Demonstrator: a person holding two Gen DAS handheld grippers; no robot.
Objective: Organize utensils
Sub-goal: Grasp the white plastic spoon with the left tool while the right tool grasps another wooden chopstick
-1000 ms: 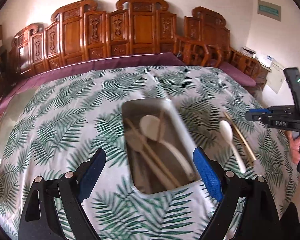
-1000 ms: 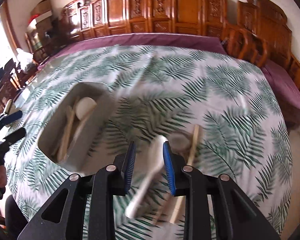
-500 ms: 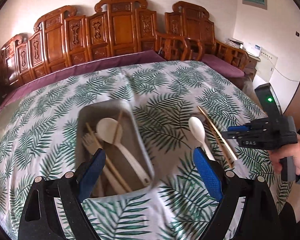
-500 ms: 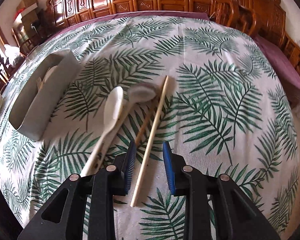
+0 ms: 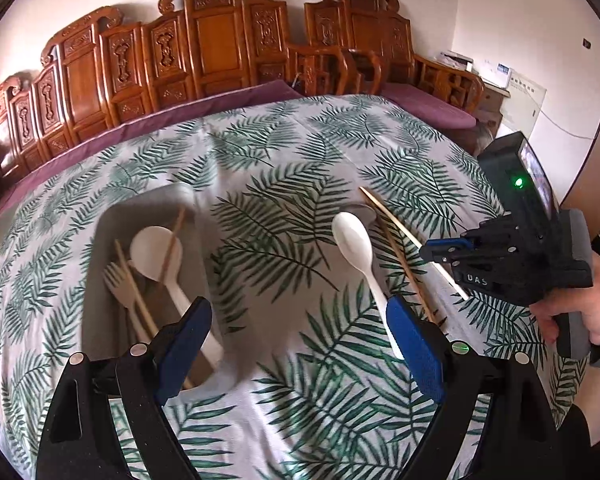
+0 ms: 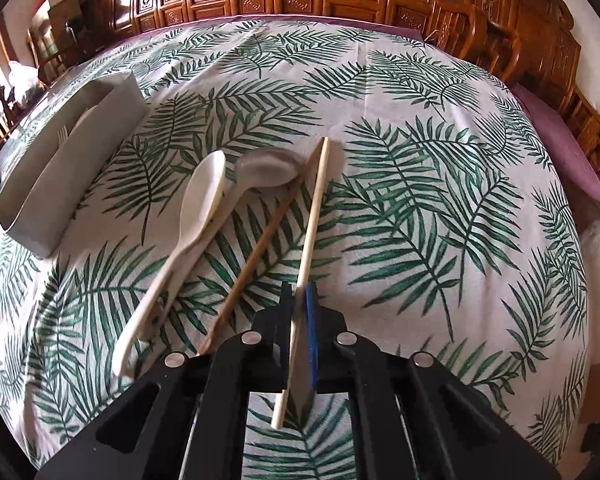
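Observation:
My right gripper (image 6: 300,300) is shut on a pale wooden chopstick (image 6: 314,216) that lies on the leaf-print tablecloth; it also shows in the left wrist view (image 5: 440,250). Beside that chopstick lie a darker chopstick (image 6: 260,252), a white spoon (image 6: 196,216) and a grey spoon (image 6: 260,168). A grey utensil tray (image 5: 156,208) at the left holds a white spoon (image 5: 152,248), a fork (image 5: 118,284) and chopsticks. My left gripper (image 5: 300,344) is open and empty, above the cloth between the tray and the loose white spoon (image 5: 356,244).
The tray also shows at the far left of the right wrist view (image 6: 60,168). Carved wooden chairs (image 5: 220,48) line the far side of the table. The table edge drops off at the right (image 6: 572,200).
My right gripper moved down onto the pale chopstick and closed on it. My left gripper shifted right, away from above the tray, and stayed open.

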